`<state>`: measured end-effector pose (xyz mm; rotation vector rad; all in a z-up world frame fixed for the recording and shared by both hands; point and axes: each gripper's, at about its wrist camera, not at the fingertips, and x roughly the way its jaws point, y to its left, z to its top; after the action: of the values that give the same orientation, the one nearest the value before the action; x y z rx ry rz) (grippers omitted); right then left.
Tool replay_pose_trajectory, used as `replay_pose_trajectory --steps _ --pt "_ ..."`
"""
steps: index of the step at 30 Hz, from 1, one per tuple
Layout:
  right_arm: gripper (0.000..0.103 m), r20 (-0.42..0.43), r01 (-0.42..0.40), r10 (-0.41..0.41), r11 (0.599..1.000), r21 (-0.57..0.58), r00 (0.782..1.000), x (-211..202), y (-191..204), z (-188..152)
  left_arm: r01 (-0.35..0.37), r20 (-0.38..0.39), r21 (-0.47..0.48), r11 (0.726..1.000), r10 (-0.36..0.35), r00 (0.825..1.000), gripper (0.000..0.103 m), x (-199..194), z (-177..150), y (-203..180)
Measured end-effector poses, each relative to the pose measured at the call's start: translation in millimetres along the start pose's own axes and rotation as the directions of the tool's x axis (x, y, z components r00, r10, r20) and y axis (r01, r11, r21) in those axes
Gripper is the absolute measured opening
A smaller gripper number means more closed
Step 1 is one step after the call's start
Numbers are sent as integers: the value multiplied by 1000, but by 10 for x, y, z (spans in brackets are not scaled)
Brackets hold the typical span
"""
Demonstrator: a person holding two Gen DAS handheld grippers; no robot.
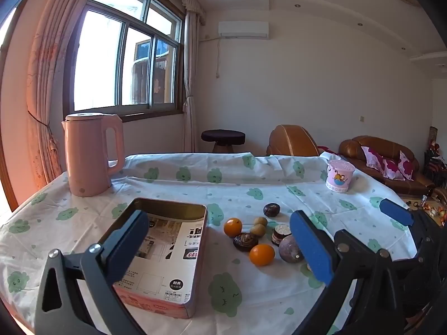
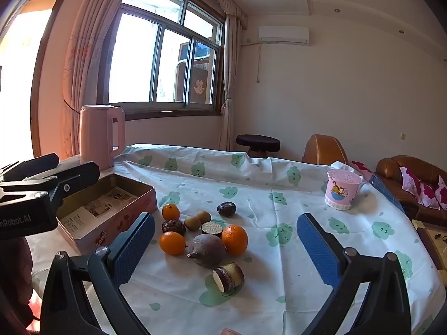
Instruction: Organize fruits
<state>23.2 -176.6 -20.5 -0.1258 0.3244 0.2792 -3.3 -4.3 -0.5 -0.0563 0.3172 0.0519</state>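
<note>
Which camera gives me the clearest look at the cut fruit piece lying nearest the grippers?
The right wrist view: the cut fruit piece lies on its side in the open between the spread fingers, pale cut face showing. In the left wrist view only a sliver peeks past the blue pad.

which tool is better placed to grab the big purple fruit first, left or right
Right. The big purple fruit lies between the open right tool's pads, nothing blocking. The left tool hangs open over the tin box.
</note>
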Motion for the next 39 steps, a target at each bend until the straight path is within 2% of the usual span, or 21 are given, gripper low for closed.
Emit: replay_pose_trajectory --steps 3,14,39 --pt "102 -1 -1 1 1000 5 1000 2 12 -12 23 -10 -6 1000 -23 1000 103 27 -35 26" --pt "102 -1 5 -5 1000 2 1000 -16 69 -95 7 -6 20 1000 -7 1000 103 20 -97 5" --pt "102 -10 0 0 1000 9 1000 4 53 -97 3 -6 12 1000 -3 1000 103 18 -117 44"
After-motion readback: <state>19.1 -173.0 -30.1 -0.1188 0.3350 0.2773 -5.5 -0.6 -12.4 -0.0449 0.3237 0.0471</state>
